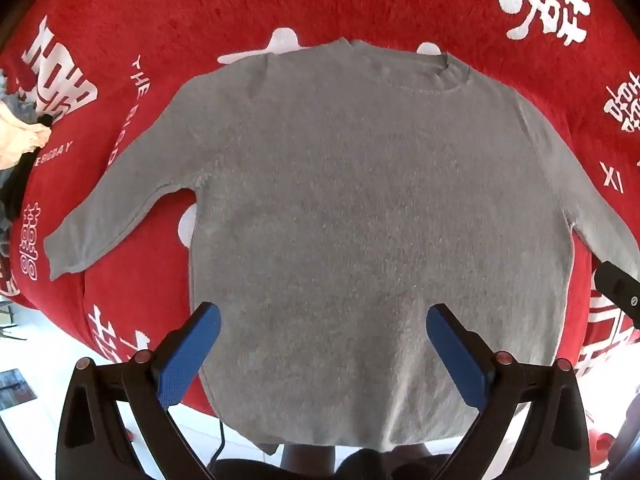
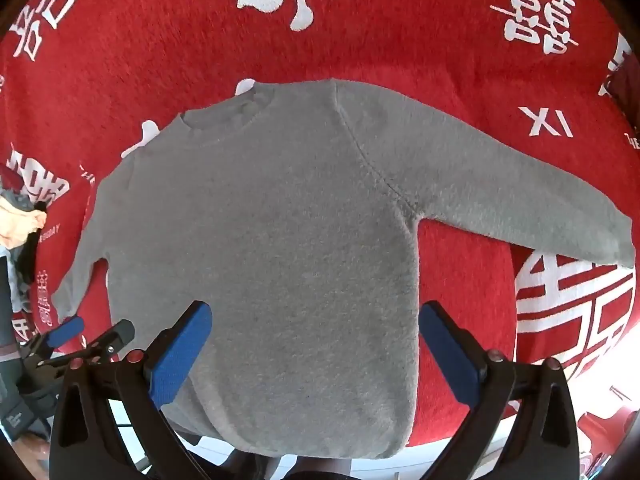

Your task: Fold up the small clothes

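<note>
A small grey sweater (image 1: 360, 200) lies flat and spread out on a red cloth with white characters (image 1: 200, 20), neck away from me, both sleeves out to the sides. Its hem hangs a little over the near edge. It also shows in the right wrist view (image 2: 280, 240), with its right sleeve (image 2: 520, 200) stretched out. My left gripper (image 1: 324, 316) is open and empty above the sweater's lower body. My right gripper (image 2: 316, 316) is open and empty above the lower body too. The left gripper also shows at the left of the right wrist view (image 2: 92, 332).
A pile of other clothes (image 1: 16, 140) lies at the left edge of the red cloth, also seen in the right wrist view (image 2: 16, 224). The table's near edge and light floor (image 1: 40, 360) show below. Part of the right gripper (image 1: 616, 288) shows at the right.
</note>
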The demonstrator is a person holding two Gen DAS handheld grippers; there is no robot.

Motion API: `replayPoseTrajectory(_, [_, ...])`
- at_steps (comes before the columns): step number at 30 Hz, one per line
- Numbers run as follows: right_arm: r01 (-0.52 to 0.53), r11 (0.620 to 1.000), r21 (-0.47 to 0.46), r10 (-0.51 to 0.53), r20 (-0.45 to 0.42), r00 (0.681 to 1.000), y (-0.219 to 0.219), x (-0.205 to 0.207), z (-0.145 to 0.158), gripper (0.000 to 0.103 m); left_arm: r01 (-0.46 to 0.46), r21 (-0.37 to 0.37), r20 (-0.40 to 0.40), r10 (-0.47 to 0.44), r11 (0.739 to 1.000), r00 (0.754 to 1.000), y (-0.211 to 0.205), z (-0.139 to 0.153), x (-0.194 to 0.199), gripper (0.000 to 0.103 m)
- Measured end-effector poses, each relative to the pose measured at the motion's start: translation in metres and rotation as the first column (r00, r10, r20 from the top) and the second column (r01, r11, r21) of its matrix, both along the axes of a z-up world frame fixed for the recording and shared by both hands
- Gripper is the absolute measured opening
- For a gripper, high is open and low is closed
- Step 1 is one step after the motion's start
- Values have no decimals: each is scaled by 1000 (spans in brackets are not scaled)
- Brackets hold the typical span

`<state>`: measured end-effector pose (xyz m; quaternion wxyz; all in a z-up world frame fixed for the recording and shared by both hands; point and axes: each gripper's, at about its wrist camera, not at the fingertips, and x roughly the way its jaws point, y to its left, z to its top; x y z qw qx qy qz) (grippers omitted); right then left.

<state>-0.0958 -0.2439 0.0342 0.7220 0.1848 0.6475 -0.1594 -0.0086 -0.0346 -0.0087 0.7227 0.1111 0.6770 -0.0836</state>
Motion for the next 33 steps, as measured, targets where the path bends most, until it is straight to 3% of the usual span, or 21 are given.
replayPoseTrajectory(33, [-49, 999, -17, 49, -26, 998, -2, -3, -3, 103, -9, 17, -16, 9, 1000, 1000, 1, -4, -10, 103])
